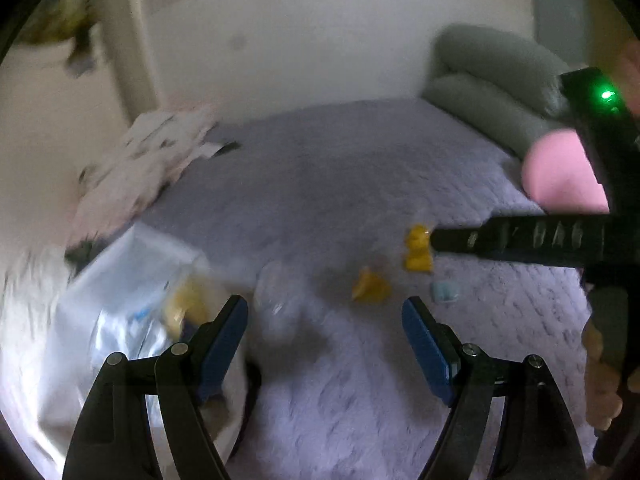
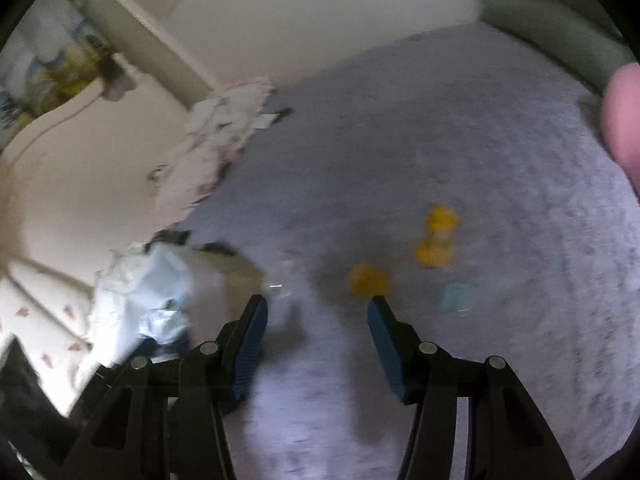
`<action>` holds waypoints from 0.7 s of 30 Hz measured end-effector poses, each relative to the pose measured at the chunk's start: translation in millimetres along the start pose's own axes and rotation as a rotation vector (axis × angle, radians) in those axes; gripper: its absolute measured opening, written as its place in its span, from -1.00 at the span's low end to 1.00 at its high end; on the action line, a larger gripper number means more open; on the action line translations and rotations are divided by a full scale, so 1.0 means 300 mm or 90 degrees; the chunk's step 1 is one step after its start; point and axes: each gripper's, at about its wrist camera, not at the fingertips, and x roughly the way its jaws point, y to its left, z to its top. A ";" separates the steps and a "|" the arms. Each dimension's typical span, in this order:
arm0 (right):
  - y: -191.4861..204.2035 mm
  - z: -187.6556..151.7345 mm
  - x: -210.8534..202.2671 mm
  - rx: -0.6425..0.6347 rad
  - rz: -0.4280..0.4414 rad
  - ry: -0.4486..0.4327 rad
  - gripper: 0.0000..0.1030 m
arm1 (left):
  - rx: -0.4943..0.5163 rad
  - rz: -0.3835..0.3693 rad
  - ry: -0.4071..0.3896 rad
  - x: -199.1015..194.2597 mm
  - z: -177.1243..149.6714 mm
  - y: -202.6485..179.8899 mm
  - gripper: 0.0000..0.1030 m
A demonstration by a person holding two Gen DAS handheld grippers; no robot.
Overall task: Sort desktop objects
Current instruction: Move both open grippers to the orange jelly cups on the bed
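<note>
Both wrist views angled steeply down over the grey blanket (image 1: 320, 184), fairly near, blurred. Shared ground: yellow toys (image 1: 418, 248) (image 2: 436, 236), pink cushion (image 1: 560, 172) (image 2: 624, 120) and patterned cloth (image 1: 160, 148) (image 2: 216, 136). Left view looking across to the right gripper (image 1: 436, 238)

A grey fuzzy blanket (image 1: 320, 184) lies below green pillows (image 1: 492, 80), a pink cushion (image 1: 560, 172) beside them.

Three yellow toys (image 1: 418, 248), one pale blue block (image 1: 445, 292), one clear bag (image 1: 132, 304), two green cushions (image 1: 496, 80).
</note>
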 end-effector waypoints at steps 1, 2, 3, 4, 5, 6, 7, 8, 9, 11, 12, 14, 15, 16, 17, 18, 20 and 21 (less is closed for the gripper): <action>-0.030 0.011 0.014 -0.001 -0.022 0.013 0.38 | 0.013 0.002 0.008 0.032 0.032 -0.026 0.54; -0.057 0.019 0.021 -0.002 -0.041 0.016 0.41 | 0.026 0.006 0.021 0.069 0.063 -0.052 0.54; -0.086 0.030 0.028 -0.003 -0.064 0.008 0.41 | 0.040 0.012 0.036 0.109 0.090 -0.077 0.54; -0.110 0.041 0.031 -0.003 -0.079 -0.003 0.41 | 0.053 0.015 0.042 0.140 0.105 -0.096 0.54; -0.133 0.051 0.036 0.000 -0.088 -0.010 0.41 | 0.065 0.013 0.046 0.177 0.120 -0.114 0.54; -0.158 0.061 0.047 0.007 -0.093 -0.013 0.41 | 0.072 0.006 0.050 0.209 0.127 -0.125 0.54; -0.180 0.071 0.061 0.013 -0.092 -0.012 0.41 | 0.073 -0.005 0.058 0.246 0.134 -0.130 0.54; -0.204 0.087 0.088 0.023 -0.086 -0.004 0.41 | 0.065 -0.016 0.072 0.286 0.135 -0.128 0.54; -0.224 0.103 0.119 0.035 -0.082 0.012 0.41 | 0.056 -0.027 0.088 0.325 0.134 -0.123 0.54; -0.244 0.130 0.182 0.046 -0.095 0.036 0.41 | 0.040 -0.047 0.120 0.400 0.119 -0.115 0.54; -0.246 0.141 0.203 0.044 -0.104 0.034 0.41 | 0.034 -0.057 0.127 0.424 0.111 -0.111 0.54; -0.245 0.168 0.248 0.041 -0.109 0.028 0.46 | 0.018 -0.059 0.143 0.472 0.097 -0.094 0.54; -0.248 0.175 0.271 0.043 -0.102 0.024 0.50 | 0.006 -0.053 0.147 0.487 0.091 -0.081 0.54; -0.259 0.177 0.295 0.050 -0.091 0.025 0.62 | -0.007 -0.042 0.154 0.501 0.080 -0.066 0.54; -0.279 0.160 0.315 0.059 -0.081 0.025 0.69 | -0.017 -0.033 0.166 0.520 0.069 -0.054 0.54; -0.309 0.142 0.329 0.069 -0.071 0.024 0.69 | -0.022 -0.028 0.177 0.535 0.058 -0.046 0.54; -0.361 0.150 0.353 0.129 -0.098 0.048 0.69 | -0.019 -0.010 0.182 0.557 0.038 -0.045 0.54; -0.373 0.148 0.334 0.155 -0.096 0.021 0.69 | -0.019 -0.002 0.176 0.556 0.029 -0.043 0.54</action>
